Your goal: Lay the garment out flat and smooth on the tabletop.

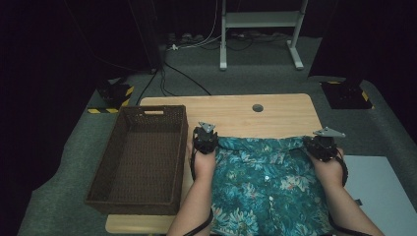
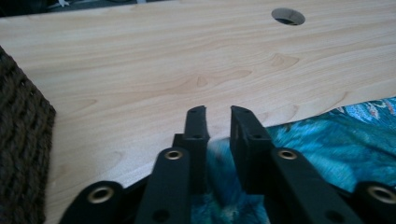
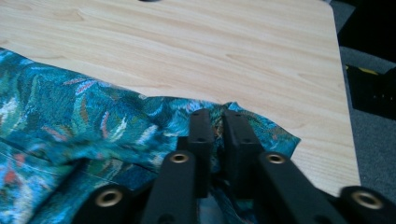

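Note:
A teal floral shirt (image 1: 265,182) lies spread on the near half of the wooden table (image 1: 280,115). My left gripper (image 1: 205,133) is at the shirt's far left corner. In the left gripper view its jaws (image 2: 218,114) stand a little apart, with the blurred shirt edge (image 2: 336,135) pinched between them lower down. My right gripper (image 1: 324,143) is at the far right corner. In the right gripper view the right gripper (image 3: 218,114) has its jaws nearly together on a fold of the shirt (image 3: 70,116).
A dark woven basket (image 1: 184,157), empty, stands at the table's left side, and its wall (image 2: 23,140) is close beside my left gripper. A round cable hole (image 1: 257,107) is in the bare far part of the table. The table's right edge is near my right gripper.

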